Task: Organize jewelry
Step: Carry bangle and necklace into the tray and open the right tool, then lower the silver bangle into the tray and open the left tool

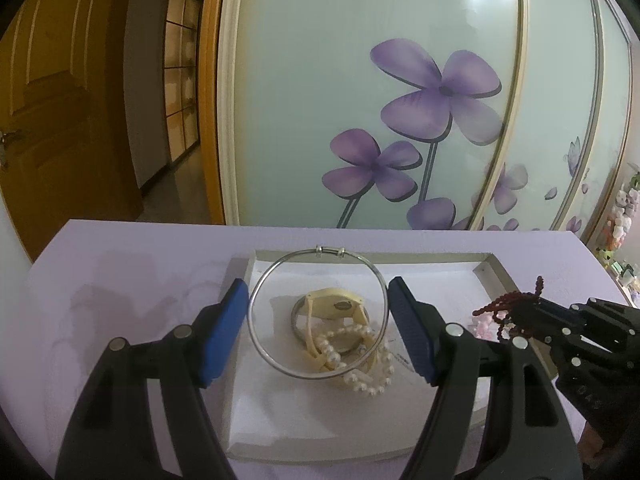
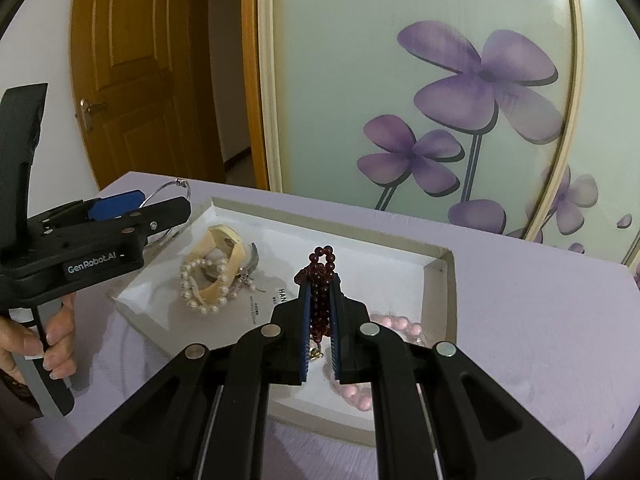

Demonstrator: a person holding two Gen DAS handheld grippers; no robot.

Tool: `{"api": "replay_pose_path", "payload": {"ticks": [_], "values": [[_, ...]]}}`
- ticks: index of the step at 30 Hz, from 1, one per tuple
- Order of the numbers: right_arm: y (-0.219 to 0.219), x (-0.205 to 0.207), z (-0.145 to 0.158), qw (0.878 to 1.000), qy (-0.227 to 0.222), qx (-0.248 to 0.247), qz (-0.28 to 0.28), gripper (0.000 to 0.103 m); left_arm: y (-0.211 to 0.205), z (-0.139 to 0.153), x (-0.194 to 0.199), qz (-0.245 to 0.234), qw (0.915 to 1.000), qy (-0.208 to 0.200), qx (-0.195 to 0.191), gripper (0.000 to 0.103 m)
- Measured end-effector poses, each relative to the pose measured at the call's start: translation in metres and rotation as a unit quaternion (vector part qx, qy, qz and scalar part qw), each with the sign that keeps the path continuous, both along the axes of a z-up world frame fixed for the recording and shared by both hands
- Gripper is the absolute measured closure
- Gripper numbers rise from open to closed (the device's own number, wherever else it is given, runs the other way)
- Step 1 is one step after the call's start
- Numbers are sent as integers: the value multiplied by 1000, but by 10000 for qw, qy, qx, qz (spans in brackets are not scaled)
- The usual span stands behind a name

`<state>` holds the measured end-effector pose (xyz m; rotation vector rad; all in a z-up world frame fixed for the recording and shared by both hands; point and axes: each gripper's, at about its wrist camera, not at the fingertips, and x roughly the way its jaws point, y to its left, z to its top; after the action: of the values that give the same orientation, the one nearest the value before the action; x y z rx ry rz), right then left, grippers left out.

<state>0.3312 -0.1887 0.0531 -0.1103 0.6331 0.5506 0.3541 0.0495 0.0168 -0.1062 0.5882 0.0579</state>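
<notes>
My left gripper [image 1: 318, 320] is shut on a thin silver bangle [image 1: 256, 300], held upright between its blue pads above the white tray [image 1: 486, 266]. In the tray lie a cream watch [image 1: 334, 304], a white pearl bracelet [image 1: 370, 372] and a grey metal ring [image 1: 297, 322] in a heap. My right gripper [image 2: 320, 320] is shut on a dark red bead bracelet [image 2: 320, 268] and holds it over the tray's middle. A pink bead bracelet [image 2: 394, 326] lies in the tray under the right gripper. The left gripper [image 2: 132, 208] also shows in the right wrist view.
The tray [image 2: 444, 276] sits on a lilac table [image 2: 540, 340]. Behind it stand sliding wardrobe doors with purple flowers [image 1: 440, 92] and a wooden door [image 2: 132, 60] at the left. Toys [image 1: 620, 216] stand at the far right.
</notes>
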Motion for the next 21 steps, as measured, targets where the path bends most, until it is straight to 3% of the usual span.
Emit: {"api": "replay_pose_path", "payload": {"ticks": [10, 12, 15, 21], "values": [[2, 4, -10, 9998, 146, 74, 57, 93, -6, -8, 7, -90, 10000, 22, 6, 32], [1, 4, -10, 9998, 154, 103, 56, 90, -5, -10, 7, -81, 10000, 43, 4, 32], [0, 1, -8, 9998, 124, 142, 43, 76, -5, -10, 8, -77, 10000, 62, -10, 32], [0, -5, -6, 9998, 96, 151, 109, 74, -9, -12, 9, -165, 9998, 95, -3, 32]]}}
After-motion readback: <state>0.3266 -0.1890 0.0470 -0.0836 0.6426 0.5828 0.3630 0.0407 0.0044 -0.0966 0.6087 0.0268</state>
